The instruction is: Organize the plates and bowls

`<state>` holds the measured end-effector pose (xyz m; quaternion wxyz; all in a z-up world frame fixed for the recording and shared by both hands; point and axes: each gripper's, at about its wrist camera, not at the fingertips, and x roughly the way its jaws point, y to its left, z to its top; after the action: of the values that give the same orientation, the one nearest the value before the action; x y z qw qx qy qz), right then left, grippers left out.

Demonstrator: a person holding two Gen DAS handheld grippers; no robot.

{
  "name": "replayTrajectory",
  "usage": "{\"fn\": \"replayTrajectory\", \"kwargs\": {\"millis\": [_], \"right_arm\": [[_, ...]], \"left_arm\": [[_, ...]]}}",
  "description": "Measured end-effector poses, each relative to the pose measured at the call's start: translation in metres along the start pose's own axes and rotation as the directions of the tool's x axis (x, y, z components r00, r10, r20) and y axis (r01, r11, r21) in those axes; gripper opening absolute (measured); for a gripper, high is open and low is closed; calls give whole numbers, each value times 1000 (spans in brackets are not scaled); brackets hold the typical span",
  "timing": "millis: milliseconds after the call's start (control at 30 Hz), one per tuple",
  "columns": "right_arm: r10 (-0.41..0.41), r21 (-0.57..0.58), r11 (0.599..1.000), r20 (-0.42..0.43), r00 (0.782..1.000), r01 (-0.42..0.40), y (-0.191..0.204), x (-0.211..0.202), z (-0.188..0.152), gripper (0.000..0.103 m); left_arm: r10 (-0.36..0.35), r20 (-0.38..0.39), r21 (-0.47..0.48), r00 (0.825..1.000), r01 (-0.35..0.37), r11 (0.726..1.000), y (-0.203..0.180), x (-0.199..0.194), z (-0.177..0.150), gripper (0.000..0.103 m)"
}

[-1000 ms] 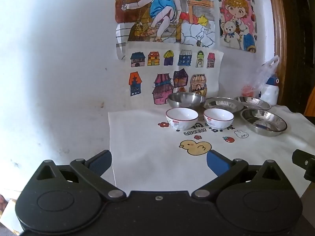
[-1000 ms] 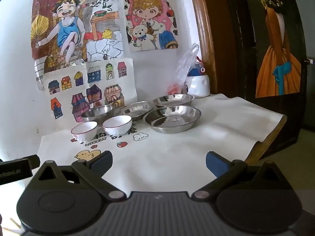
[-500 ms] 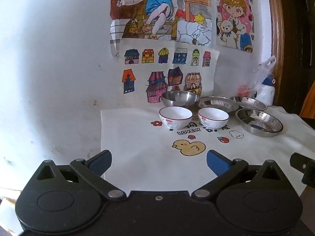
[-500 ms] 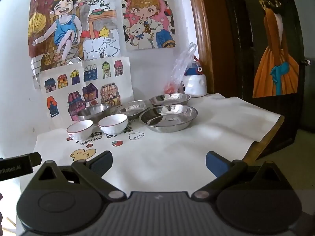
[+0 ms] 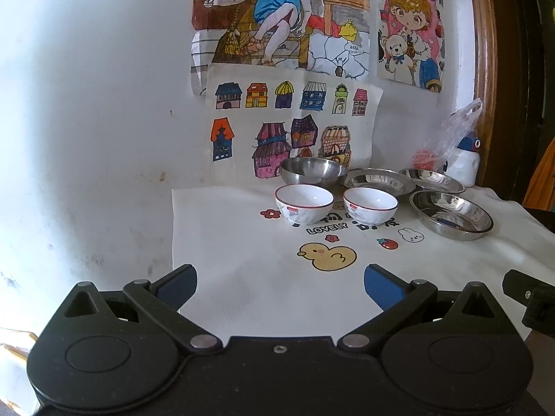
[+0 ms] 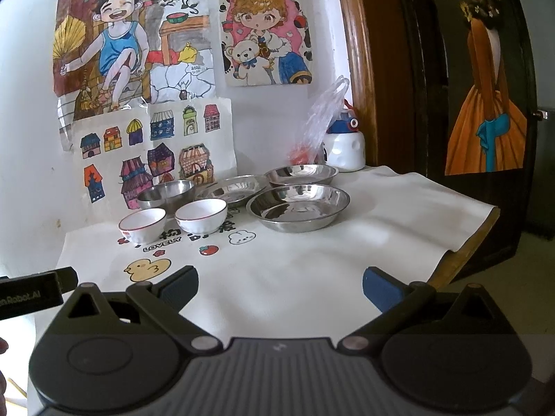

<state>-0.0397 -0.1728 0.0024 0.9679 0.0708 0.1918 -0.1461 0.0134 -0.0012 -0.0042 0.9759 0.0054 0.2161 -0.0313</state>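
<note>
Bowls, the two white ones point(image 5: 304, 204) point(image 5: 370, 205), look hard, slick and breakable, so pinch a rim; both the left gripper point(image 5: 279, 281) and right gripper point(image 6: 279, 281) gape wide, empty.

Two white bowls point(image 5: 304, 204) point(image 5: 370, 205), one steel bowl point(image 5: 313, 171), three steel plates point(image 5: 451, 214) point(image 5: 378, 180) point(image 5: 432, 179), one bottle point(image 5: 463, 163), one bag point(image 5: 451, 131), three drawings point(image 5: 291, 128) point(image 5: 277, 20) point(image 5: 411, 27).
</note>
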Motion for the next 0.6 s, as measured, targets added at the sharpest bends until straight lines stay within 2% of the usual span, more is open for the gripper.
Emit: {"fn": "replayTrajectory", "kwargs": {"millis": [600], "right_arm": [[-5,2,1000,0,1000,5,-1,-1,-1,103]], "left_arm": [[-19,-14,-9,1000,19,1000,0,-2,-3,102]]}}
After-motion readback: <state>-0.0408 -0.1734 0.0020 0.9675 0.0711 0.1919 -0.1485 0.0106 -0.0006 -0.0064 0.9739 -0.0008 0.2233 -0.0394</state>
